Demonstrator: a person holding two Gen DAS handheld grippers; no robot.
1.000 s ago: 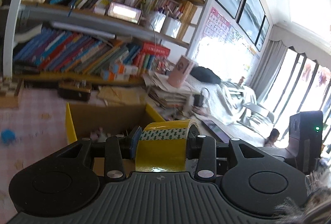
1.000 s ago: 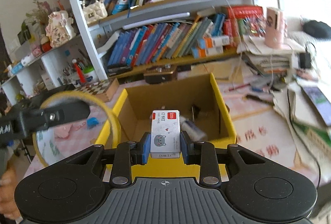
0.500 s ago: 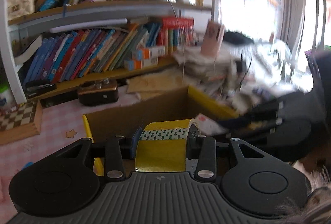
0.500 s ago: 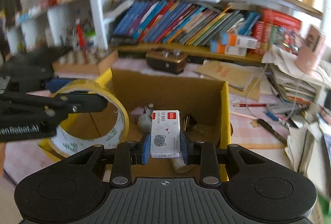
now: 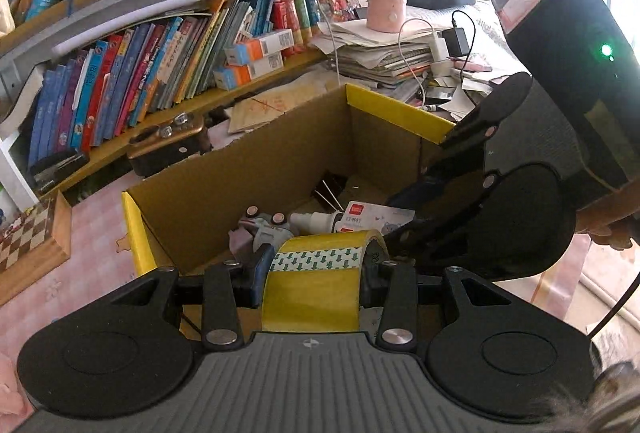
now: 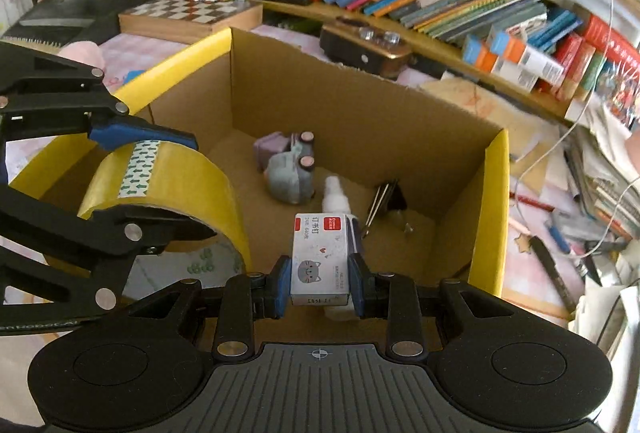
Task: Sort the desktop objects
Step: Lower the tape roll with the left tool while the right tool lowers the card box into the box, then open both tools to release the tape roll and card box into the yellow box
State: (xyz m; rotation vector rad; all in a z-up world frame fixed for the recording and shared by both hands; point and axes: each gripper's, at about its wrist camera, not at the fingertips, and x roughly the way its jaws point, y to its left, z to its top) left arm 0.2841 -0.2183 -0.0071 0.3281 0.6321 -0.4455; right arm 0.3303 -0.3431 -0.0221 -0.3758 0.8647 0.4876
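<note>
A: Both loaded? Where's everything sit?

B: Yes. Left gripper (image 5: 316,271) is clamped across the width of the yellow tape roll (image 5: 316,285). Right gripper (image 6: 320,287) is closed tight on the small white staple box (image 6: 320,259), gripped by its long sides, so its long axis runs forward along the fingers.

A: And the cardboard box?

B: Cardboard box (image 6: 490,217) is open-topped, directly below and ahead of both. Staple box hangs over the middle of the floor, tape roll over the left near corner, just inside the yellow rim.

A: Clear landing?

B: Mostly. Plush toy (image 6: 286,173), white bottle (image 6: 336,195) and binder clip (image 6: 384,201) lie further back. Right looks nearer to release, I'd guess.
</note>
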